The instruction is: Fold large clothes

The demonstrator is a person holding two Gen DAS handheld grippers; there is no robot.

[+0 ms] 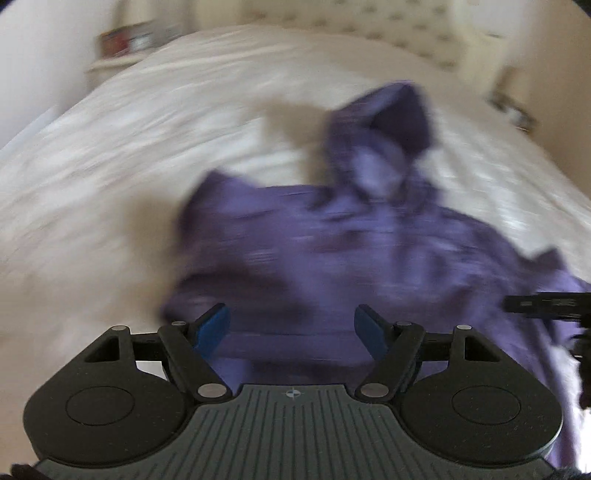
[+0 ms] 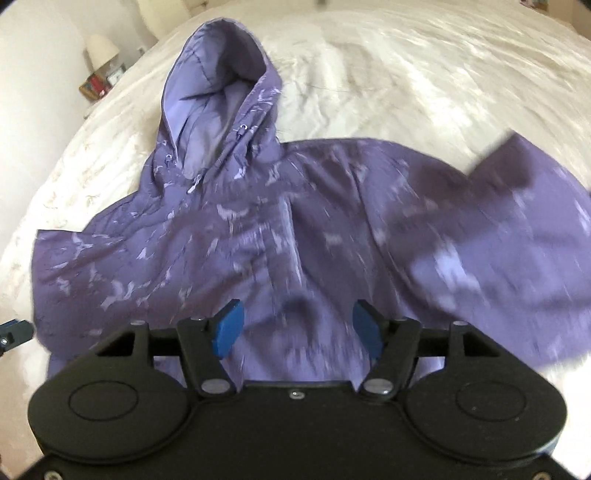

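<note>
A purple hooded jacket [image 2: 288,229] with a pale bird print lies spread on a white bed [image 2: 424,81]. Its hood [image 2: 221,96] points away from me, and one sleeve [image 2: 517,206] lies out to the right. In the left wrist view the jacket [image 1: 351,240] is blurred, with the hood [image 1: 384,133] raised at the far side. My left gripper [image 1: 291,328] is open and empty above the jacket's near edge. My right gripper [image 2: 295,328] is open and empty above the jacket's lower middle. The tip of the other gripper shows at the left edge of the right wrist view [image 2: 13,330] and at the right edge of the left wrist view [image 1: 546,304].
A bedside table with a lamp [image 2: 101,50] and small items [image 2: 98,85] stands beyond the bed's far left corner. A padded headboard [image 1: 388,22] runs along the far side in the left wrist view. White bedcover surrounds the jacket.
</note>
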